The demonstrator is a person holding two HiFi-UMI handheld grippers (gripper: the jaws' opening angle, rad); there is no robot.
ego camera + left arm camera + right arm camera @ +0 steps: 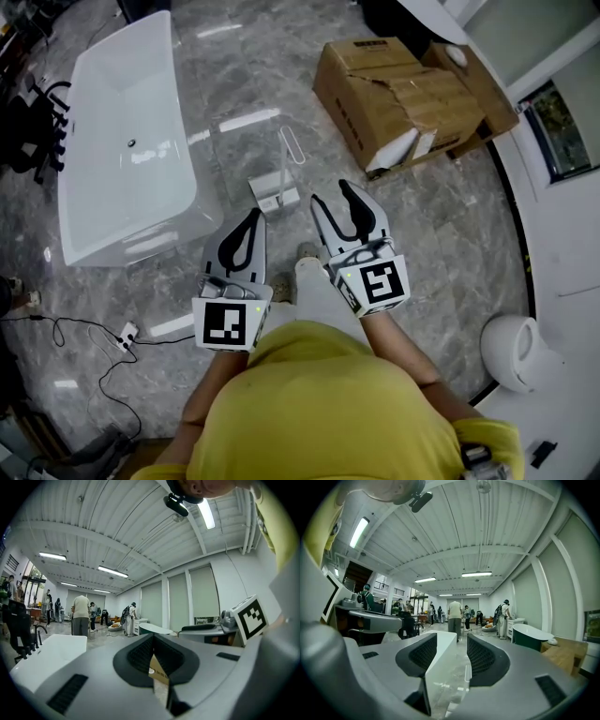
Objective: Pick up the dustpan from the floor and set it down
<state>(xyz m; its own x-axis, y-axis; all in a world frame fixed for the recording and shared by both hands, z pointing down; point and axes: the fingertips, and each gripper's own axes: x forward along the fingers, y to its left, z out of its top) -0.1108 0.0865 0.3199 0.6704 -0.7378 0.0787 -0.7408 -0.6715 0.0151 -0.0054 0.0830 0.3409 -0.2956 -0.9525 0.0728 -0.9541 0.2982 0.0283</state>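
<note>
The dustpan (pixel 274 193) is a small pale grey pan that rests on the marble floor, with its long looped handle (pixel 292 145) stretching away from me. It lies just ahead of both grippers, apart from them. My left gripper (pixel 253 218) is held below and left of the pan, its jaws meeting at the tips with nothing between them; in the left gripper view (pixel 153 638) they also touch. My right gripper (pixel 333 195) hangs to the right of the pan, its jaws apart and empty. In the right gripper view (pixel 451 641) only floor shows between them.
A white bathtub (pixel 127 141) stands on the floor to the left, and a torn cardboard box (pixel 403 94) lies at the far right. A cable with a power strip (pixel 127 335) trails at the lower left. A white round fixture (pixel 514 352) sits at the right. Several people stand far off (pixel 80 616).
</note>
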